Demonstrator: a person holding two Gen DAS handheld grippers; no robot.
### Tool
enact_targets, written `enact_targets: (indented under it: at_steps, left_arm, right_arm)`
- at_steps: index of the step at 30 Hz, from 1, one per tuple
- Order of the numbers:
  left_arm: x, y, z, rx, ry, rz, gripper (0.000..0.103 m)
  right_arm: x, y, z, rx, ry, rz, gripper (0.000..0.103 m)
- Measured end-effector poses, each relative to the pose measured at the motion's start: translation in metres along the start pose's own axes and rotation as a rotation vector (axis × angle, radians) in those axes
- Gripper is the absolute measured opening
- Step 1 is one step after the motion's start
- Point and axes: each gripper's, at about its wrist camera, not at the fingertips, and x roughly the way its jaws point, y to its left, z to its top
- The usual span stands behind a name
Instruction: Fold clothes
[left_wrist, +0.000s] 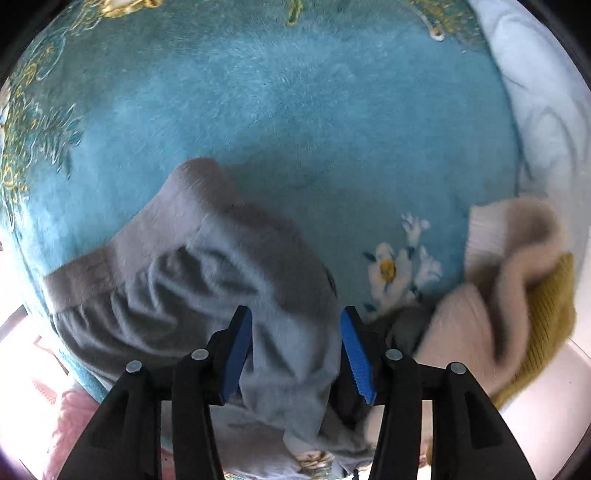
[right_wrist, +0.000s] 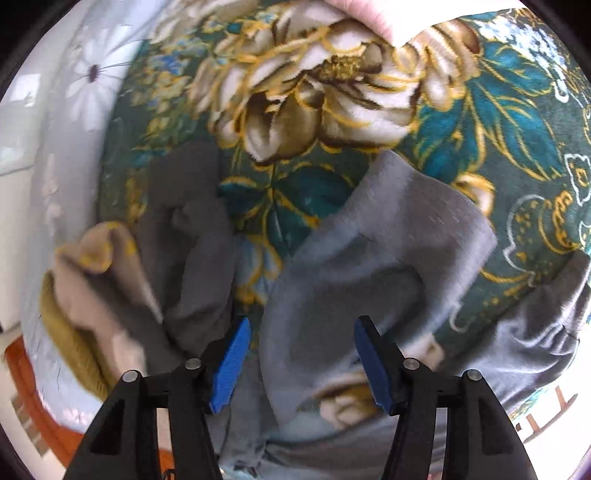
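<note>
A light grey garment (left_wrist: 166, 277) lies crumpled on a teal floral blanket (left_wrist: 277, 129). My left gripper (left_wrist: 295, 314) hangs over the garment's near part, open, its blue pads (left_wrist: 236, 354) wide apart and not pressing the cloth. In the right wrist view the same grey garment (right_wrist: 369, 258) spreads across the flower-patterned blanket (right_wrist: 332, 85). My right gripper (right_wrist: 303, 323) is open above the garment's near fold, with nothing pinched. A darker grey piece (right_wrist: 184, 240) lies just to the left of it.
A beige garment (left_wrist: 498, 295) and a mustard knit (left_wrist: 546, 325) are heaped at the right; they show as beige garment (right_wrist: 99, 280) and mustard knit (right_wrist: 62, 332) at the left. A pale quilt (left_wrist: 546, 110) borders the blanket. The bed edge runs close to the grippers.
</note>
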Motion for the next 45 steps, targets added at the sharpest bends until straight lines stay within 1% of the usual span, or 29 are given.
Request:
enact_targets:
  at_steps: [4, 7, 8, 9, 10, 11, 12, 14, 15, 16, 18, 19, 20, 21, 23, 24, 25, 27, 28, 31, 33, 35, 38, 39, 40, 41, 43, 44, 45]
  left_arm:
    - [0.019, -0.005, 0.011, 0.013, 0.013, 0.099, 0.055]
    - [0.028, -0.005, 0.014, 0.028, 0.007, 0.172, 0.054]
    - [0.029, -0.005, 0.013, 0.039, 0.0, 0.187, 0.042]
    - [0.029, -0.004, 0.013, 0.051, -0.004, 0.2, 0.021]
    - [0.029, -0.004, 0.013, 0.064, -0.004, 0.213, 0.015]
    - [0.028, -0.003, 0.012, 0.076, -0.008, 0.225, 0.014]
    - [0.025, -0.004, 0.011, 0.088, -0.019, 0.225, 0.013]
    - [0.012, -0.005, 0.006, 0.127, -0.045, 0.196, 0.012]
    - [0.002, -0.005, 0.003, 0.148, -0.054, 0.156, 0.012]
    - [-0.008, -0.003, 0.0, 0.165, -0.064, 0.102, 0.012]
    - [-0.037, 0.011, -0.009, 0.204, -0.108, -0.05, 0.012]
    - [-0.048, 0.022, -0.014, 0.221, -0.131, -0.102, 0.012]
    - [-0.056, 0.037, -0.018, 0.233, -0.148, -0.129, 0.012]
    - [-0.057, 0.051, -0.021, 0.231, -0.149, -0.131, 0.012]
    - [-0.046, 0.082, -0.025, 0.196, -0.125, -0.099, 0.012]
    - [-0.037, 0.096, -0.027, 0.169, -0.113, -0.055, 0.012]
    - [-0.029, 0.107, -0.028, 0.141, -0.099, -0.023, 0.012]
    - [-0.014, 0.13, -0.033, 0.063, -0.066, 0.025, 0.012]
    - [-0.01, 0.139, -0.036, 0.029, -0.054, 0.036, 0.012]
    - [-0.013, 0.152, -0.04, -0.016, -0.053, 0.012, 0.012]
    - [-0.022, 0.146, -0.04, 0.0, -0.067, 0.002, 0.012]
    - [-0.036, 0.132, -0.039, 0.036, -0.089, -0.032, 0.012]
    - [-0.067, 0.104, -0.047, 0.145, -0.124, -0.134, 0.012]
    - [-0.079, 0.099, -0.051, 0.19, -0.137, -0.171, 0.012]
    - [-0.093, 0.095, -0.056, 0.241, -0.154, -0.207, 0.012]
    - [-0.109, 0.092, -0.062, 0.296, -0.176, -0.239, 0.012]
    - [-0.128, 0.097, -0.066, 0.359, -0.202, -0.288, 0.012]
    - [-0.13, 0.107, -0.071, 0.375, -0.205, -0.301, 0.012]
    - [-0.119, 0.112, -0.088, 0.375, -0.196, -0.292, 0.013]
  right_arm:
    - [0.02, 0.012, 0.01, 0.028, -0.005, -0.075, 0.063]
    - [0.033, 0.017, 0.011, 0.037, 0.007, -0.171, 0.061]
    - [0.035, 0.017, 0.01, 0.036, 0.011, -0.198, 0.059]
    - [0.037, 0.017, 0.009, 0.032, 0.013, -0.225, 0.047]
    - [0.037, 0.017, 0.008, 0.027, 0.014, -0.245, 0.032]
    - [0.038, 0.015, 0.006, 0.022, 0.015, -0.261, 0.024]
    - [0.036, 0.014, 0.005, 0.02, 0.019, -0.261, 0.008]
    - [0.028, 0.012, 0.001, 0.011, 0.018, -0.228, 0.006]
    - [0.018, 0.013, -0.002, -0.009, 0.002, -0.196, 0.006]
    - [0.009, 0.015, -0.005, -0.028, -0.014, -0.164, 0.006]
    - [-0.023, 0.016, -0.016, -0.099, -0.072, -0.057, 0.005]
    - [-0.04, 0.014, -0.023, -0.134, -0.108, -0.005, 0.005]
    - [-0.052, 0.011, -0.029, -0.159, -0.136, 0.03, 0.005]
    - [-0.057, 0.003, -0.033, -0.166, -0.146, 0.037, 0.005]
    - [-0.059, -0.019, -0.039, -0.164, -0.148, 0.029, 0.006]
    - [-0.052, -0.029, -0.039, -0.153, -0.13, 0.006, 0.006]
    - [-0.038, -0.04, -0.041, -0.126, -0.092, -0.038, 0.006]
    - [-0.009, -0.063, -0.048, -0.057, -0.019, -0.121, 0.006]
    - [-0.004, -0.071, -0.052, -0.027, -0.011, -0.124, 0.006]
    - [-0.004, -0.082, -0.066, 0.002, -0.026, -0.1, 0.006]
    - [-0.011, -0.079, -0.067, -0.007, -0.035, -0.084, 0.006]
    - [-0.023, -0.073, -0.066, -0.009, -0.056, -0.042, 0.006]
    - [-0.05, -0.049, -0.071, -0.076, -0.11, 0.039, 0.006]
    - [-0.059, -0.038, -0.068, 0.007, -0.158, 0.058, 0.006]
    - [-0.072, -0.028, -0.069, 0.056, -0.205, 0.083, 0.006]
    - [-0.087, -0.023, -0.074, 0.014, -0.232, 0.106, 0.006]
    - [-0.114, -0.022, -0.088, -0.046, -0.278, 0.137, 0.006]
    - [-0.124, -0.031, -0.094, -0.059, -0.287, 0.136, 0.006]
    - [-0.132, -0.047, -0.099, -0.06, -0.286, 0.125, 0.006]
